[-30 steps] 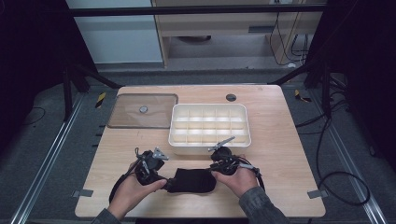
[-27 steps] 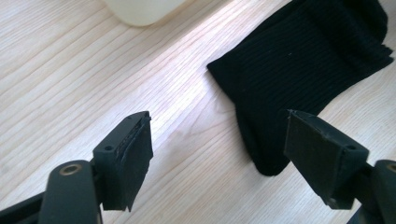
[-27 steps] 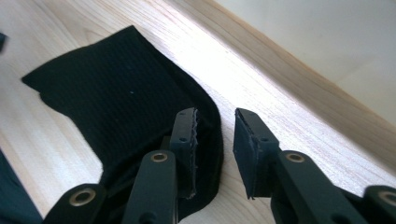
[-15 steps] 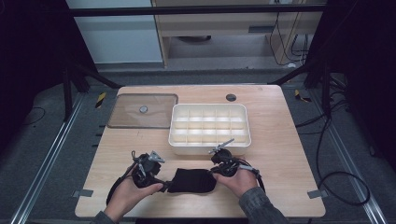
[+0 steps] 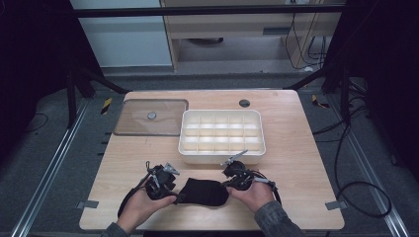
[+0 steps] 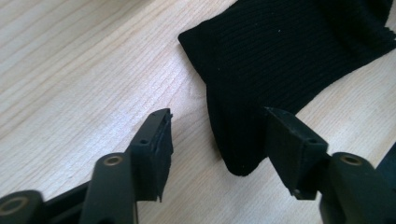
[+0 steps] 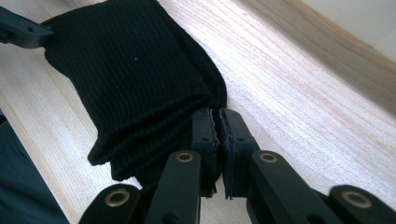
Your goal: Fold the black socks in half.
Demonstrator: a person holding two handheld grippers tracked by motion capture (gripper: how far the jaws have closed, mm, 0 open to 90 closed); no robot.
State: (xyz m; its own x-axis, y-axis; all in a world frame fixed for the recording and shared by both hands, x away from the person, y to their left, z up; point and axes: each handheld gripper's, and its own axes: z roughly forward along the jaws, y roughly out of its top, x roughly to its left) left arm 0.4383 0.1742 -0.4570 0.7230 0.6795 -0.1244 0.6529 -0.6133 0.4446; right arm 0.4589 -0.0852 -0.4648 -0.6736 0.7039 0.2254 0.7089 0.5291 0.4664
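Since the earlier frame our left gripper (image 6: 212, 140) has been closing its jaws around the folded black ribbed-knit sock (image 5: 201, 191) at the wooden worktop's (image 5: 306, 163) near edge, not yet pinching. Our right gripper (image 7: 218, 128) clamps its other end. Next we judge: pinch, then lift toward the white compartment tray (image 5: 221, 156).

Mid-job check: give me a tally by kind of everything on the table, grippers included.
Black knitted fabric piece: 1
White compartment tray: 1
Clear lid: 1
Grippers: 2, the left gripper and the right gripper
Total: 5
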